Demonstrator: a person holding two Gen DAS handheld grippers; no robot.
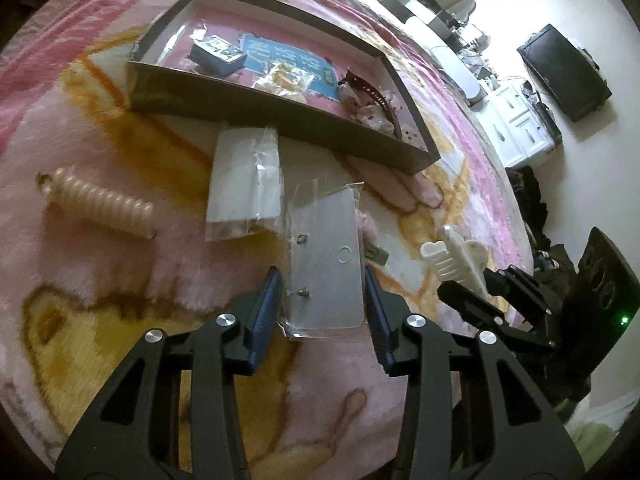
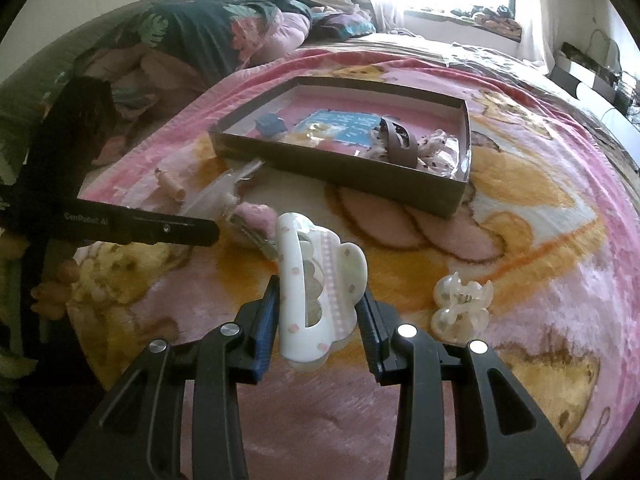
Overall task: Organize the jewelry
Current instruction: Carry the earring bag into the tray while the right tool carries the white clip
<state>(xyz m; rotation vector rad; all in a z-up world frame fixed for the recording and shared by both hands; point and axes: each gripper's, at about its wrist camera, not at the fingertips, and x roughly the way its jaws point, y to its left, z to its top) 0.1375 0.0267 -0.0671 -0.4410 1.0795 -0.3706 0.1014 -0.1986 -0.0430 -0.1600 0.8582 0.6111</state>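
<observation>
My left gripper (image 1: 325, 280) is shut on a clear bag with an earring card (image 1: 326, 264), its blue pads against both long edges. My right gripper (image 2: 318, 300) is shut on a white hair claw clip (image 2: 316, 284); the clip also shows in the left wrist view (image 1: 460, 258). A dark shallow box (image 1: 280, 108) lies farther back on the pink blanket and holds a small dark case (image 1: 216, 54), a blue card (image 1: 288, 60), a bagged gold piece (image 1: 282, 76) and a brown hair clip (image 1: 370, 92). The box also shows in the right wrist view (image 2: 340, 172).
On the blanket lie a pearly spiral hair tie (image 1: 104, 204), a white bagged card (image 1: 246, 178), a pink fluffy clip (image 2: 252, 220) and a clear small claw clip (image 2: 460, 308). Pillows (image 2: 200, 32) lie at the head of the bed. A television (image 1: 564, 72) hangs on the wall.
</observation>
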